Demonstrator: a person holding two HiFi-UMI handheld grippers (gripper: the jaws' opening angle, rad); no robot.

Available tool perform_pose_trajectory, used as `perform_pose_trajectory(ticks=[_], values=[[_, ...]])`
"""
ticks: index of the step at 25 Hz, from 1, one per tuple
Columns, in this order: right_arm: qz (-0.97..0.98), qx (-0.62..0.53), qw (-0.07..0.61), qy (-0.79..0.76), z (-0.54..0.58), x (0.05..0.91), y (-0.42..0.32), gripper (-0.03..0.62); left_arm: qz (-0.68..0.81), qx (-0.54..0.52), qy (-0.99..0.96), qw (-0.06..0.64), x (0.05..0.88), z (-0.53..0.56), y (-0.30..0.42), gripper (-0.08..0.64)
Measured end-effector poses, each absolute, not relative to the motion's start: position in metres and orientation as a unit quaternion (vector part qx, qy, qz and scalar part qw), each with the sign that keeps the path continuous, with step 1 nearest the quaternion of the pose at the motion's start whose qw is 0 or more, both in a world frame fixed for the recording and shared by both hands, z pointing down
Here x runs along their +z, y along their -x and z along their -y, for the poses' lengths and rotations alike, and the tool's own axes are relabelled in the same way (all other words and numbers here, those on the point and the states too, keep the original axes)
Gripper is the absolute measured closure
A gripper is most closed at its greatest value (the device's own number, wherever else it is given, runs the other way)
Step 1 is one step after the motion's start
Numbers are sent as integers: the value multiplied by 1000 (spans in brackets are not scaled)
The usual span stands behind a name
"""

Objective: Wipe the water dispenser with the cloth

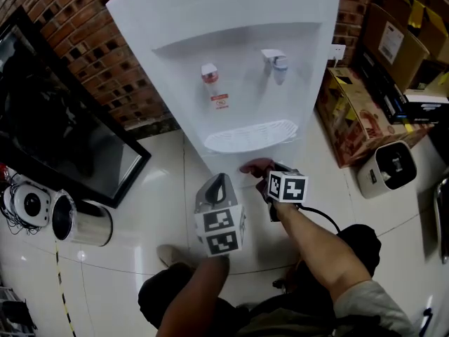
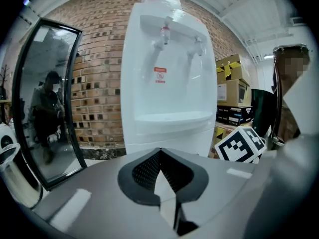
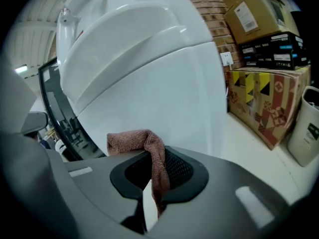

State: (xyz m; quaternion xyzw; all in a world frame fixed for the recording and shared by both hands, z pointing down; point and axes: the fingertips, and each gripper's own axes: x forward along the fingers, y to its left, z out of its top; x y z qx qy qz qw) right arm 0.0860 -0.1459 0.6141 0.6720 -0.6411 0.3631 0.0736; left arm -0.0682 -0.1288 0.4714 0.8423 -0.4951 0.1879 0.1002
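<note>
The white water dispenser (image 1: 231,62) stands against the brick wall, with a red tap (image 1: 210,74), a blue tap (image 1: 277,63) and a drip tray (image 1: 249,135). My right gripper (image 1: 270,174) is low in front of its base, shut on a pinkish-brown cloth (image 1: 254,166). In the right gripper view the cloth (image 3: 144,143) hangs pinched between the jaws of that gripper (image 3: 152,156), close to the dispenser's front panel (image 3: 149,73). My left gripper (image 1: 219,182) sits beside it, shut and empty. Its view faces the dispenser (image 2: 167,83) from farther back, past the closed left gripper (image 2: 160,150).
A black-framed glass panel (image 1: 63,139) leans on the brick wall at left. A metal bin (image 1: 84,223) and a round white device (image 1: 28,202) sit on the tiled floor near it. Cardboard boxes (image 1: 358,111) and a white bin (image 1: 389,167) crowd the right side.
</note>
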Motion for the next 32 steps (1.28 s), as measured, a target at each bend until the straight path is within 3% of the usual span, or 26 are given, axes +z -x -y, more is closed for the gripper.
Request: perform_pose_trajectory(ticks=[17,32], values=[[608,386,60,-692,126,623,-154,532,455,192,-860,127,495,123,-10,560],[554,382,50,-738,119,627,-198,535,433,220,-865,127,516,115,-25,560]])
